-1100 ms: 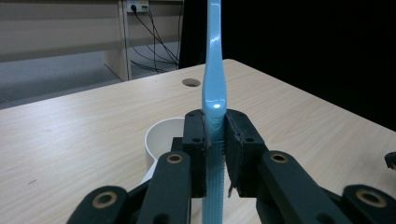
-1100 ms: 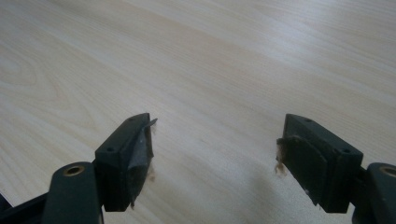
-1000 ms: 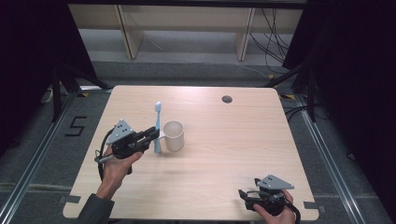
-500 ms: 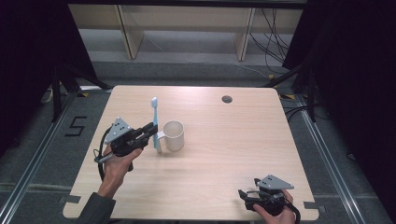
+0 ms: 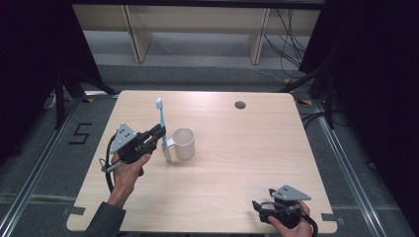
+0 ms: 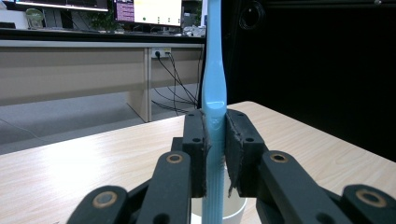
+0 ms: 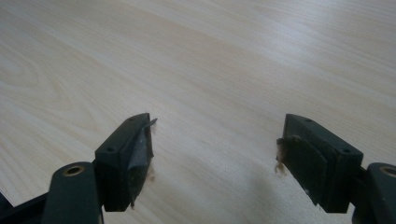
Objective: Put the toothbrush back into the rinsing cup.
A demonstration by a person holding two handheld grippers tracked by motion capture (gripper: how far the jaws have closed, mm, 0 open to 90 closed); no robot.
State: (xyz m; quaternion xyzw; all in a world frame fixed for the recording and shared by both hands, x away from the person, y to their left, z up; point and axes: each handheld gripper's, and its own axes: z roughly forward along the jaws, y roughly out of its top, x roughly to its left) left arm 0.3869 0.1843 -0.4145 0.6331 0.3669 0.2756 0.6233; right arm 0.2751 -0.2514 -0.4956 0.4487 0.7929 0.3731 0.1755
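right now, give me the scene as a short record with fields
held item: light blue toothbrush, upright, bristle end up
held by: left gripper, shut on the handle
toothbrush position: lower end beside the cup, on its left in the high view
cup: white cup, upright on the table
right gripper: open, nothing between its jaws, near the table's front right corner
table: light wood table, small dark round spot near the far edge

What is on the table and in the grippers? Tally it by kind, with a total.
Toothbrush: 1, light blue, upright in the left gripper
Cup: 1, white, on the table
Right gripper: open, holding nothing
Total: 2 things
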